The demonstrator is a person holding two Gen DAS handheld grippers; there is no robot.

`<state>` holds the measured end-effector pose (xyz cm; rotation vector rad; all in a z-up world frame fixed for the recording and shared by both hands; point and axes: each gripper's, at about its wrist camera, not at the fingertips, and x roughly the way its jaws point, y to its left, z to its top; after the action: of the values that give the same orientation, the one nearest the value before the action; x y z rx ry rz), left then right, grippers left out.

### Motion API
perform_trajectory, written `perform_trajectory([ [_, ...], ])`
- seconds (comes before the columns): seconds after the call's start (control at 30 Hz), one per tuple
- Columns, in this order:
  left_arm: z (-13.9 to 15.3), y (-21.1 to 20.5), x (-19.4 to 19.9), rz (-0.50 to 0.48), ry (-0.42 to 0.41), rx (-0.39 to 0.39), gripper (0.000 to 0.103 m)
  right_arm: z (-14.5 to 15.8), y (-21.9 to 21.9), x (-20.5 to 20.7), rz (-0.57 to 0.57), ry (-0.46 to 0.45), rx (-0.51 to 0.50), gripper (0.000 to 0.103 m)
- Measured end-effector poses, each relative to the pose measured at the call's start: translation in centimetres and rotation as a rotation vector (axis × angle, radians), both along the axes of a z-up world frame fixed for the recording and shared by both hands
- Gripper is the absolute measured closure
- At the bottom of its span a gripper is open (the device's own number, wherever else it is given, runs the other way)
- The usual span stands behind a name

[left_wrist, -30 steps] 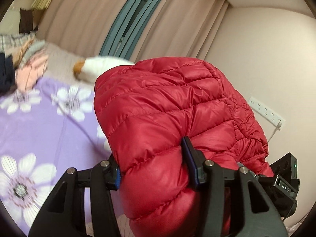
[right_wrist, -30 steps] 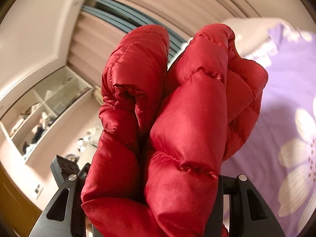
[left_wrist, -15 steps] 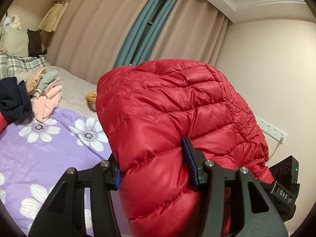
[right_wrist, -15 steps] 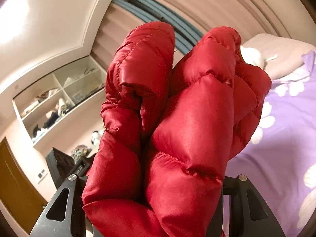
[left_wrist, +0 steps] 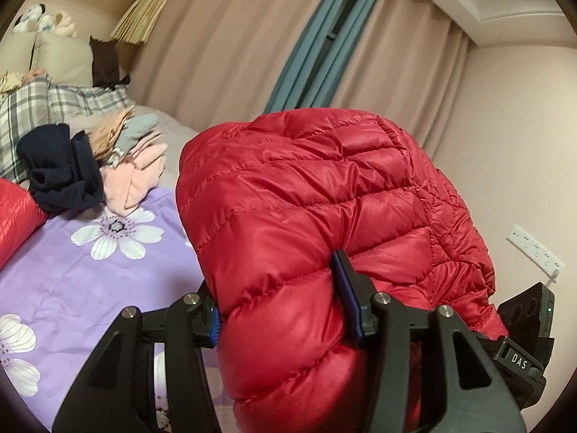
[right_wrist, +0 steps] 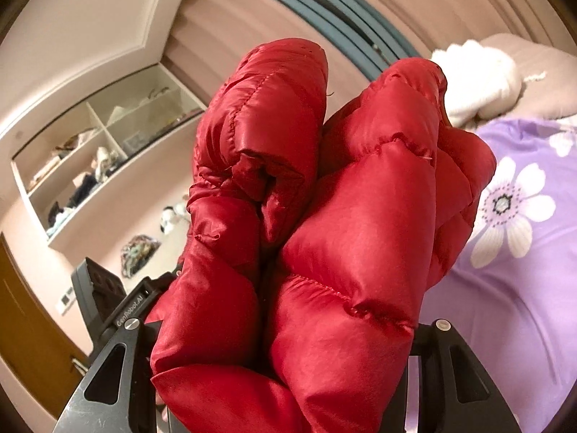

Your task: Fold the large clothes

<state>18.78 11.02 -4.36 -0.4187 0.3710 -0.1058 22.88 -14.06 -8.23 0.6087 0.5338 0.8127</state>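
Note:
A red quilted down jacket (left_wrist: 324, 209) fills the left wrist view. My left gripper (left_wrist: 281, 306) is shut on a thick fold of it, which bulges between the blue pads (left_wrist: 346, 299). In the right wrist view my right gripper (right_wrist: 285, 353) is shut on two bunched folds of the same jacket (right_wrist: 342, 234), held up in the air above the bed. The right fingertips are hidden by the fabric. Another piece of shiny red fabric (left_wrist: 14, 213) lies at the left edge on the bed.
The bed has a purple sheet with white flowers (left_wrist: 90, 270). A pile of dark, pink and grey clothes (left_wrist: 90, 166) and plaid pillows (left_wrist: 43, 104) lie at its far end. A white plush toy (right_wrist: 479, 83) lies on the bed. Curtains (left_wrist: 252, 36), wall shelves (right_wrist: 108, 144).
Both grippers have swung with the jacket still gripped. The left view now looks further along the bed to the clothes pile and pillows. The right view shows more of the bed.

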Motion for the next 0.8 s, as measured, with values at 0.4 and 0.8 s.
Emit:
perform_trajectory([
  [0.4, -16.1, 2.5, 10.3, 0.025, 0.297, -0.009, 0.052, -11.0, 2.6, 8.2, -0.04, 0.169, -0.205, 0.053],
  [0.8, -22.7, 2.8, 10.0, 0.097, 0.352, 0.001, 0.042, -17.4, 2.5, 7.0, -0.051, 0.281, -0.264, 0.046],
])
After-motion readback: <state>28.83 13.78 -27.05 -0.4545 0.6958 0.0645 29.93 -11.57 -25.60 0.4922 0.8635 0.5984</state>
